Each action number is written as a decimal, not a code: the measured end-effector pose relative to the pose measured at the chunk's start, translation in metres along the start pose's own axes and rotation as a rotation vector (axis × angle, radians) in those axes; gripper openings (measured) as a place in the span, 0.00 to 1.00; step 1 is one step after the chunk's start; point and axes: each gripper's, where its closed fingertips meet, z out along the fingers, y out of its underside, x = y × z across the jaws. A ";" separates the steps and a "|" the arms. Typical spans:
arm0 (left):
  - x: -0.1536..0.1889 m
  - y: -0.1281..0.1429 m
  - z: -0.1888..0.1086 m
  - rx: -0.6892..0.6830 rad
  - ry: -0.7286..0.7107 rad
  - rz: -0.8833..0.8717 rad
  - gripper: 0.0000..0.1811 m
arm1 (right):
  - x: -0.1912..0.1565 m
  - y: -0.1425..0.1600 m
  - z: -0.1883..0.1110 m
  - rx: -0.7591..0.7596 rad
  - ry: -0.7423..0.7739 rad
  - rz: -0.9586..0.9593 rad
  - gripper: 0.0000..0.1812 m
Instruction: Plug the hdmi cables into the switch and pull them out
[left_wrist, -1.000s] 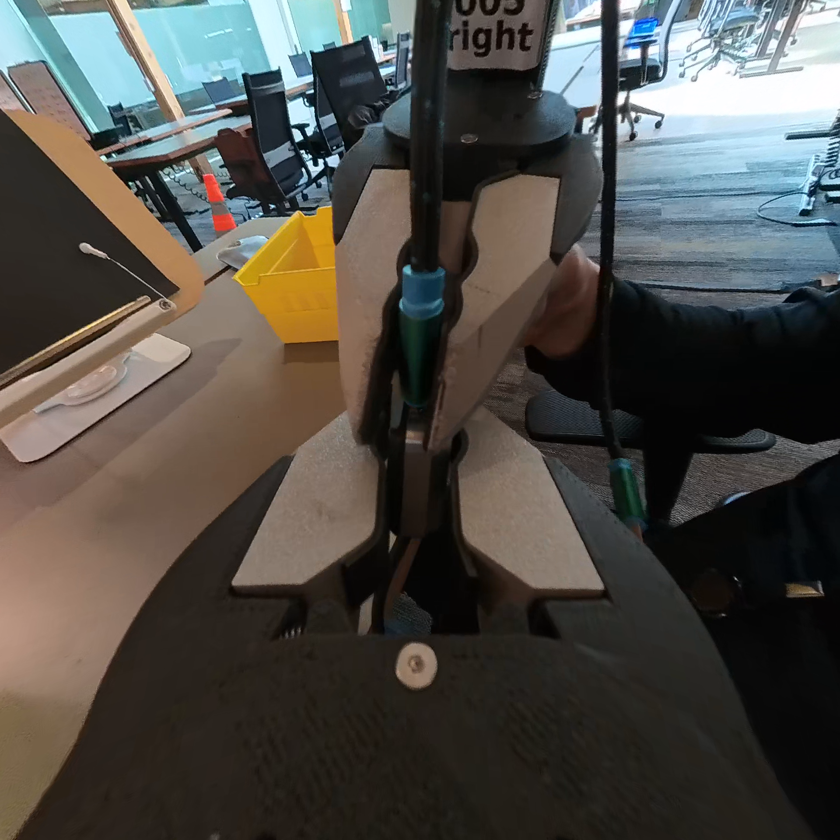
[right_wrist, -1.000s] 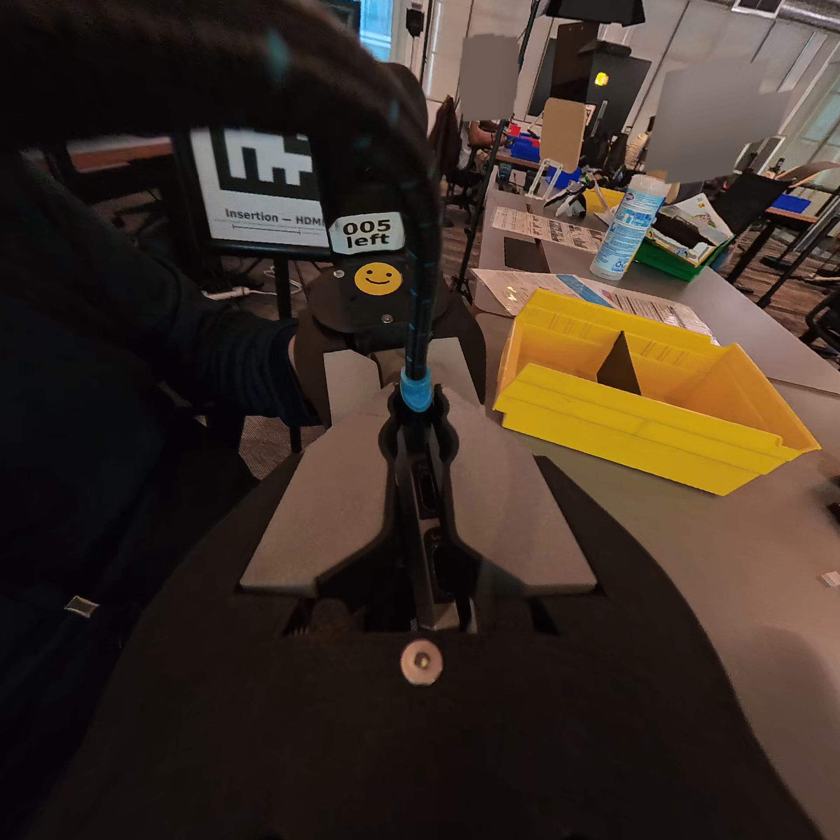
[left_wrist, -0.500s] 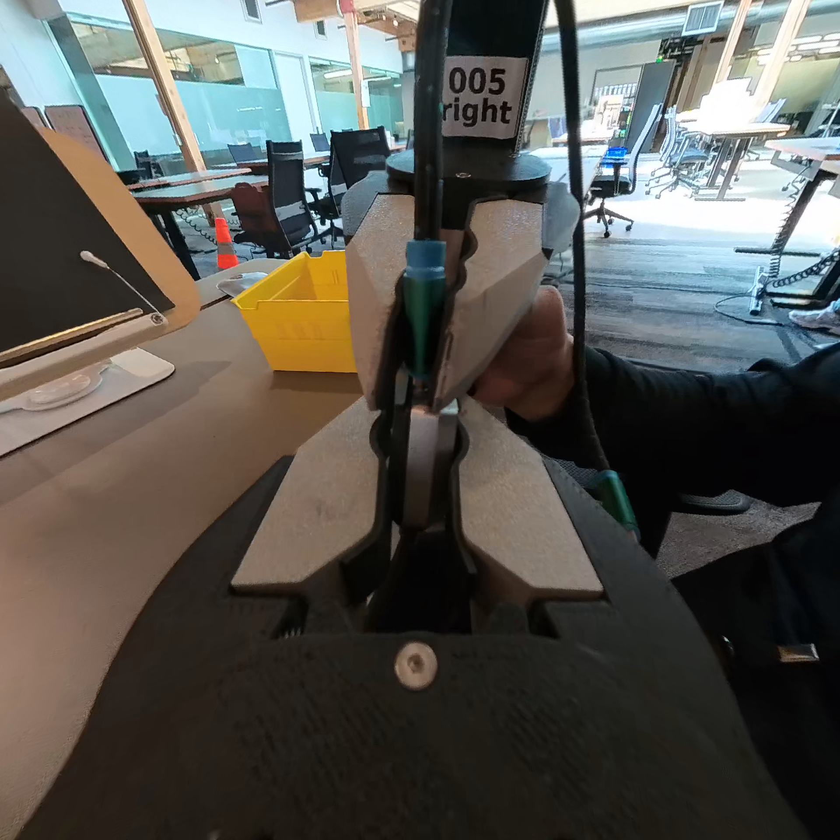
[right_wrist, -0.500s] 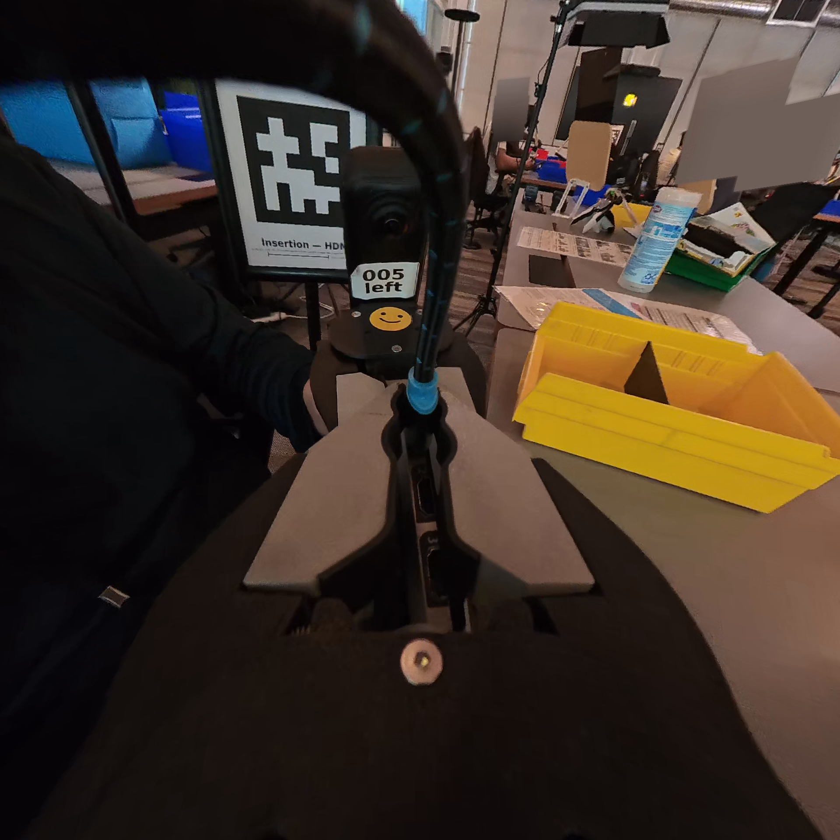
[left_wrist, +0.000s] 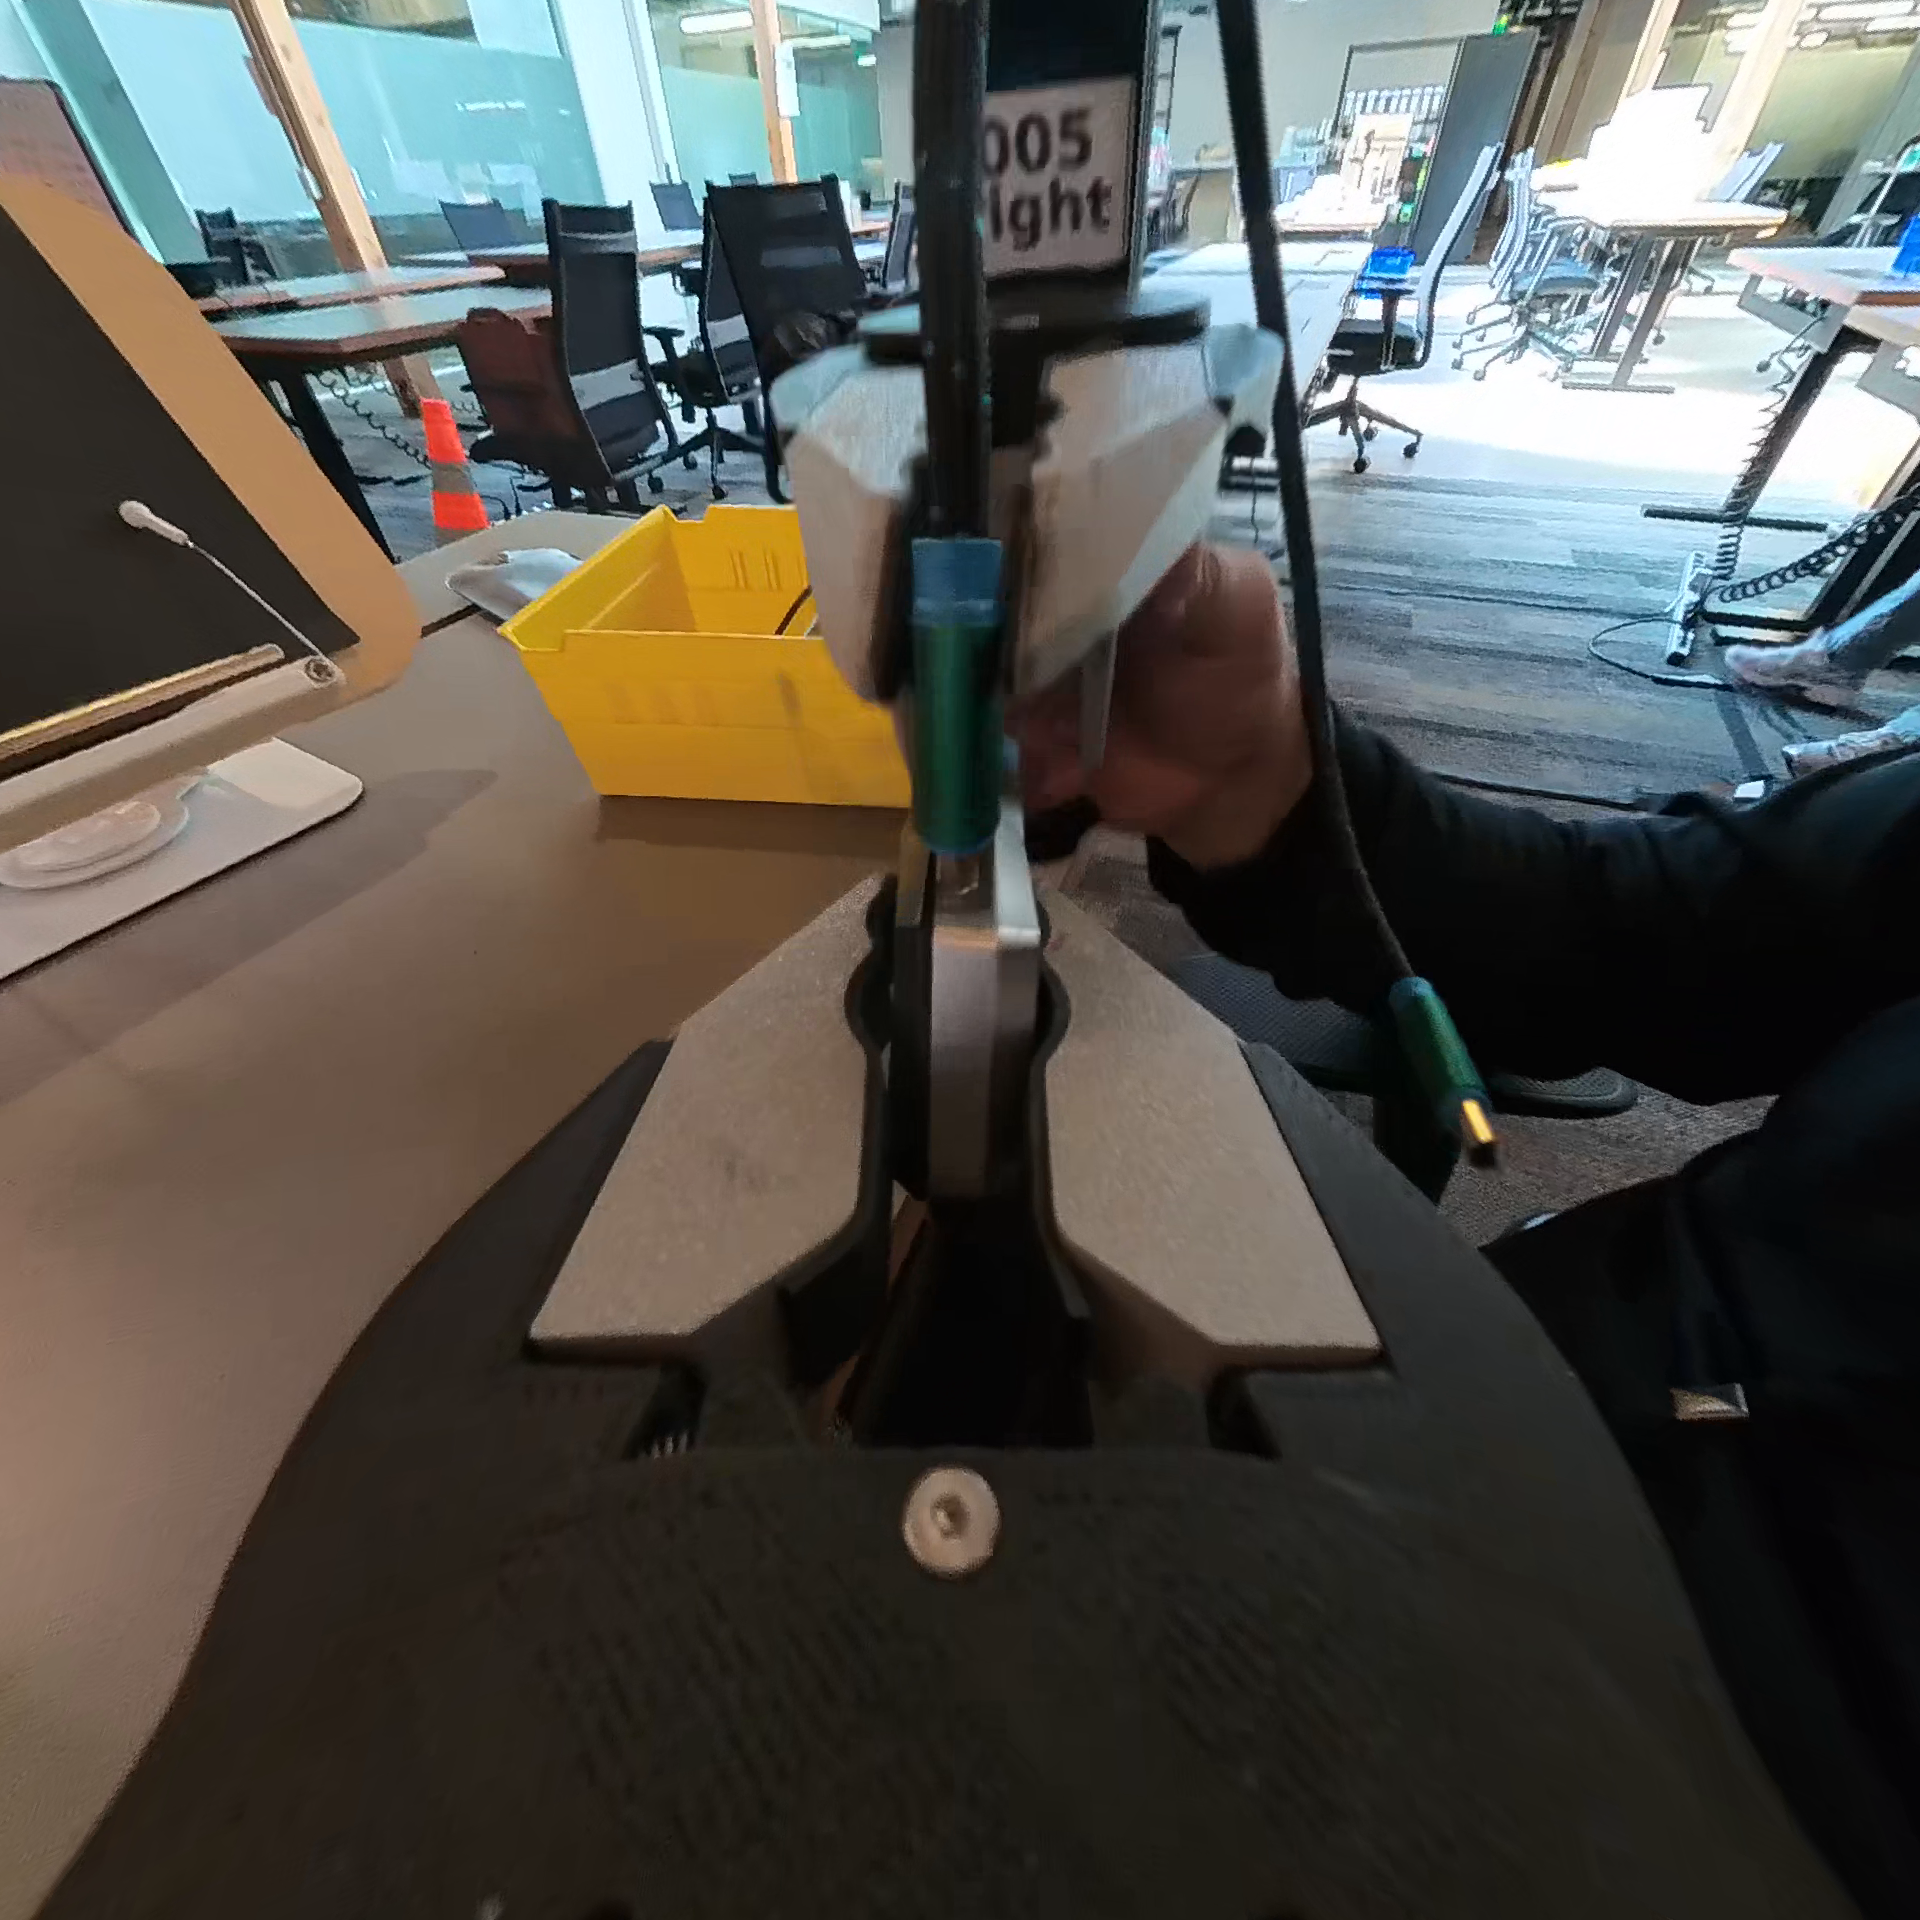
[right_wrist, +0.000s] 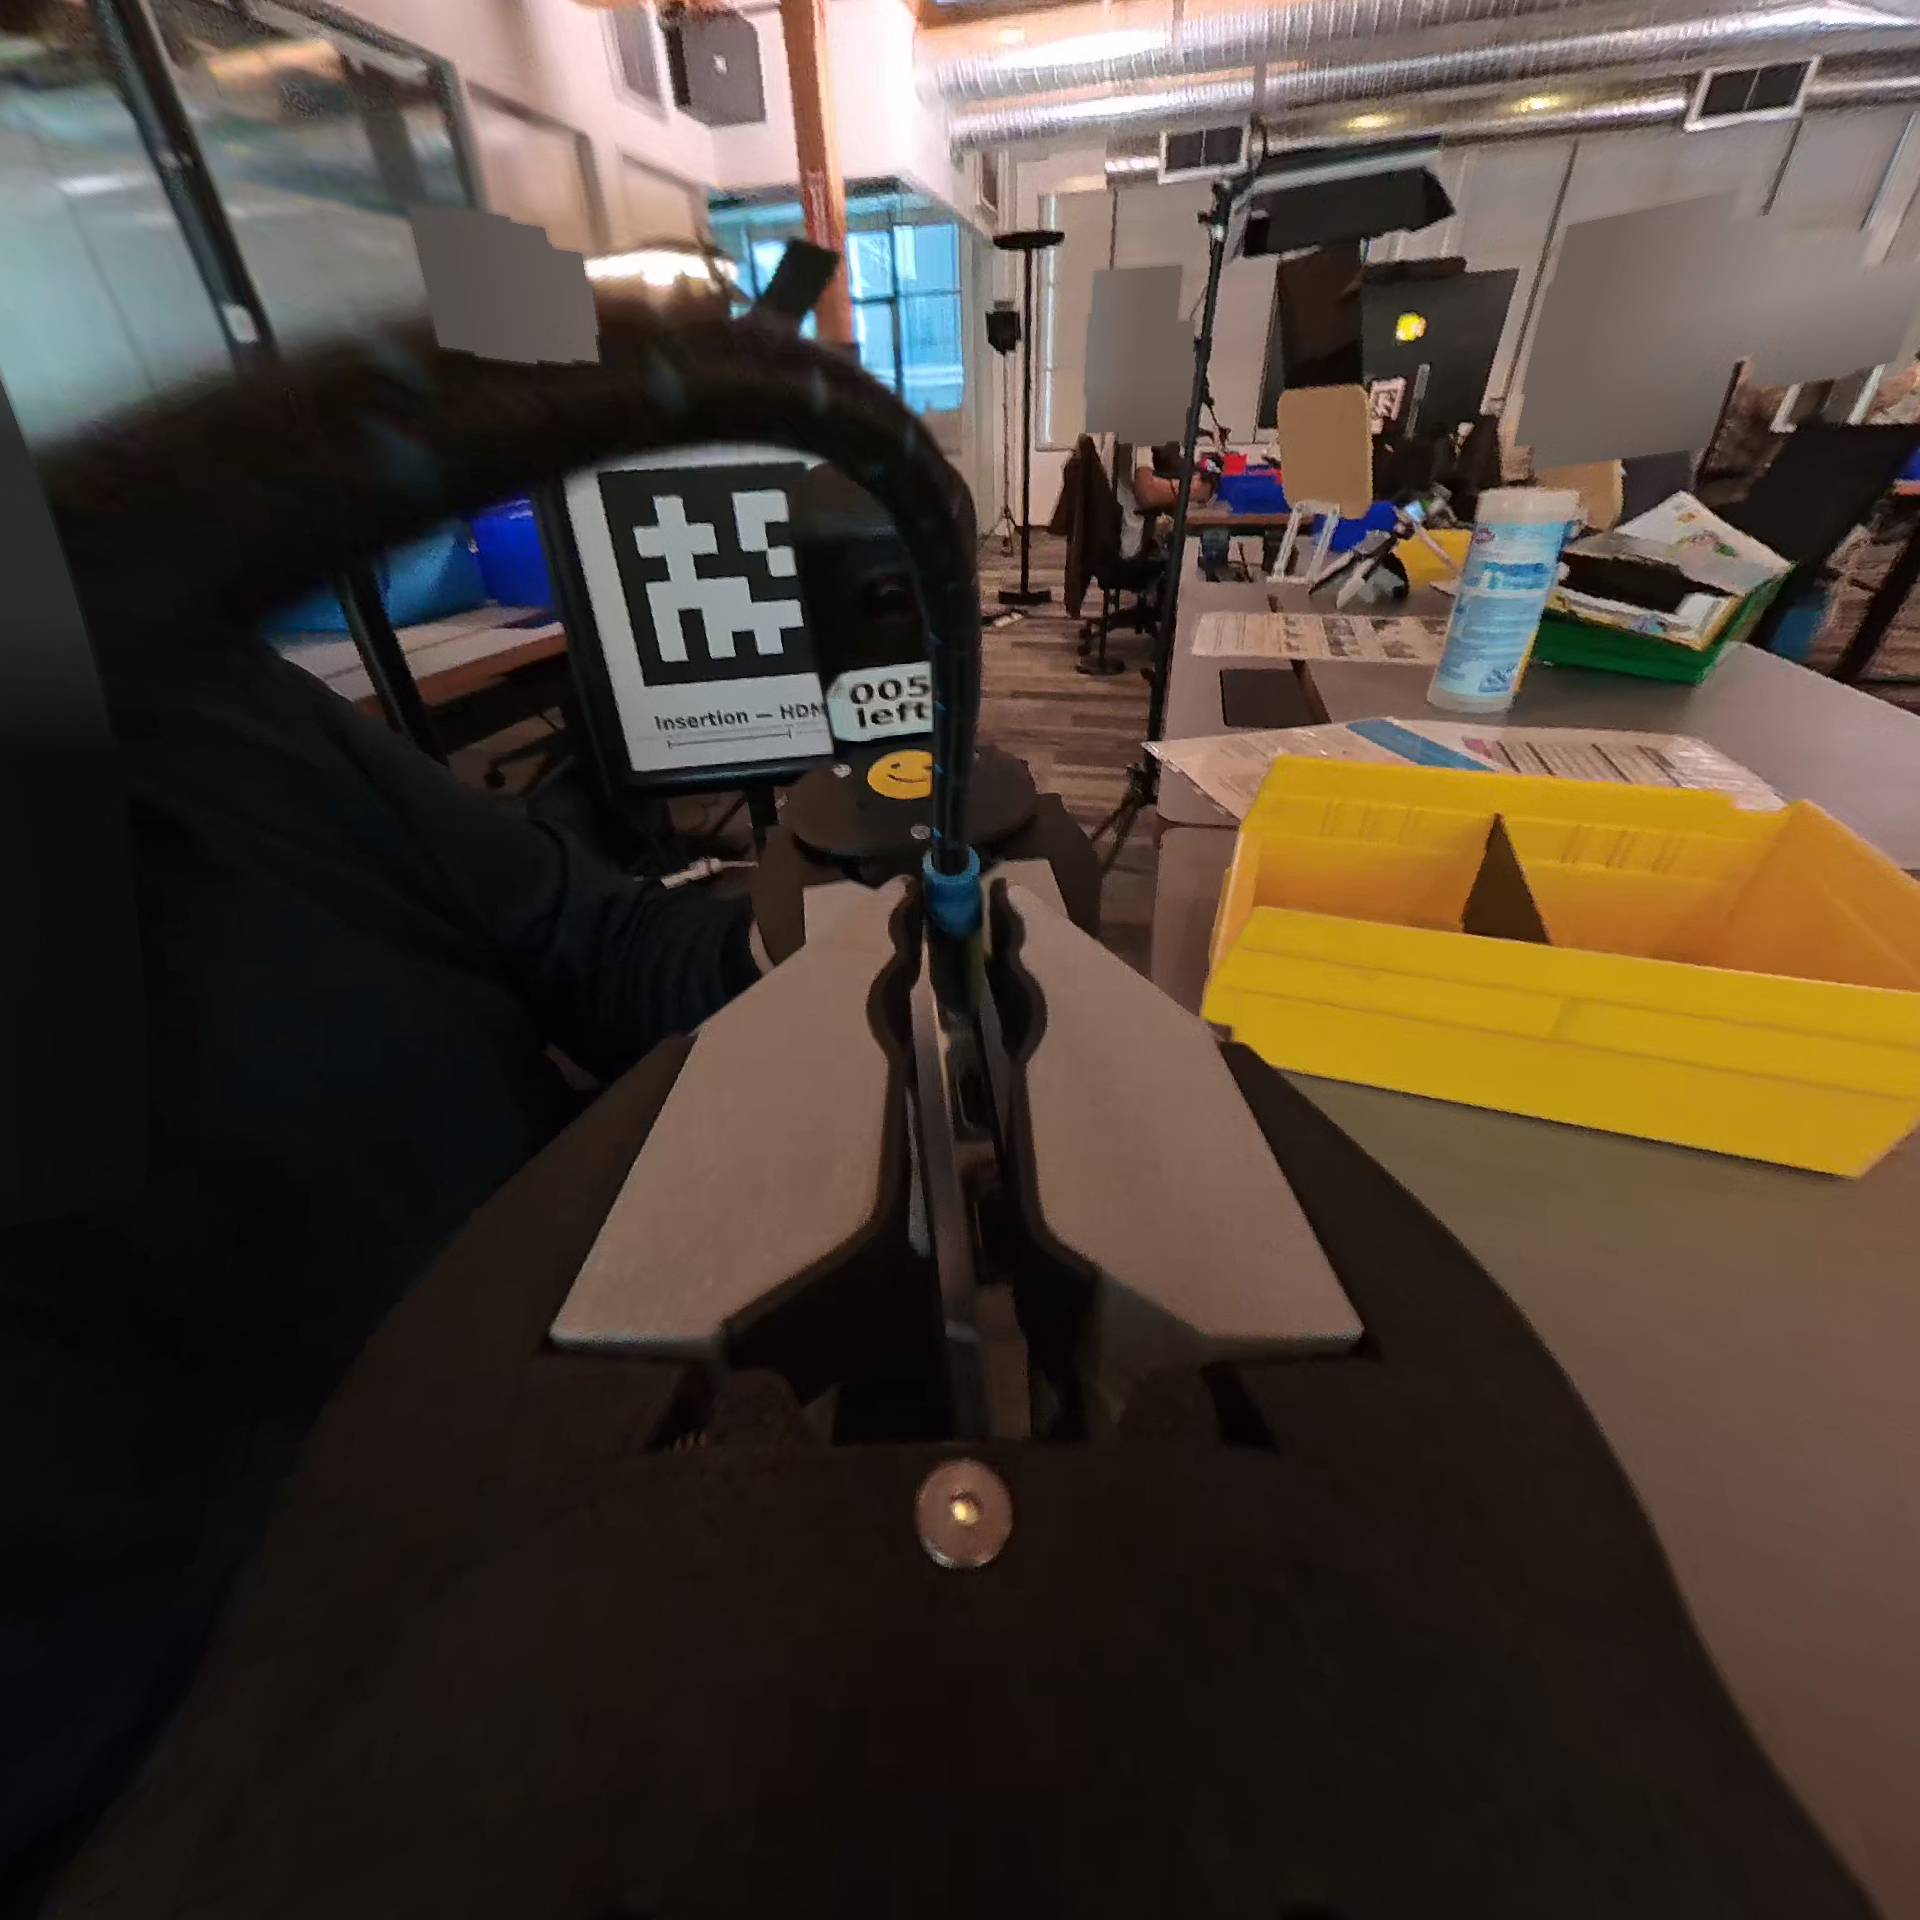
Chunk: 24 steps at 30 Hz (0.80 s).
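Observation:
In the left wrist view my left gripper (left_wrist: 961, 925) is shut on a flat silver HDMI switch (left_wrist: 982, 1039), held edge-on and pointing up. My right gripper (left_wrist: 956, 686) faces it from above, shut on a green HDMI plug (left_wrist: 954, 727) with a blue collar. The plug's metal tip meets the switch's top edge; how deep it sits is hidden. A second green plug (left_wrist: 1434, 1049) hangs free on its black cable at the right. In the right wrist view my right gripper (right_wrist: 951, 914) shows the blue collar (right_wrist: 951, 899) at its tips, and the cable arcs overhead.
A yellow bin (left_wrist: 707, 665) stands on the grey table (left_wrist: 312, 1039) behind the grippers; it also shows in the right wrist view (right_wrist: 1558, 1039). A tilted board on a white stand (left_wrist: 156, 520) is at the left. A wipes canister (right_wrist: 1496, 613) and papers lie farther back. A person's hand (left_wrist: 1216, 707) holds the right gripper. The grippers' ends are close to 7 cm from one another.
The right gripper has drawn back from the left one, so more of the green plug shows below its fingers. Both views have tilted up. The loose plug has swung right.

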 end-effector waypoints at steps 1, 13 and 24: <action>-0.001 -0.001 -0.001 -0.001 -0.009 -0.003 0.11 | 0.004 0.000 -0.008 -0.028 0.034 -0.012 0.07; 0.004 -0.007 -0.001 0.043 0.050 -0.082 0.11 | 0.004 0.010 -0.005 -0.135 0.185 -0.252 0.14; 0.004 0.006 0.009 0.025 0.036 0.019 0.11 | 0.000 0.032 0.017 -0.155 0.046 -0.098 0.05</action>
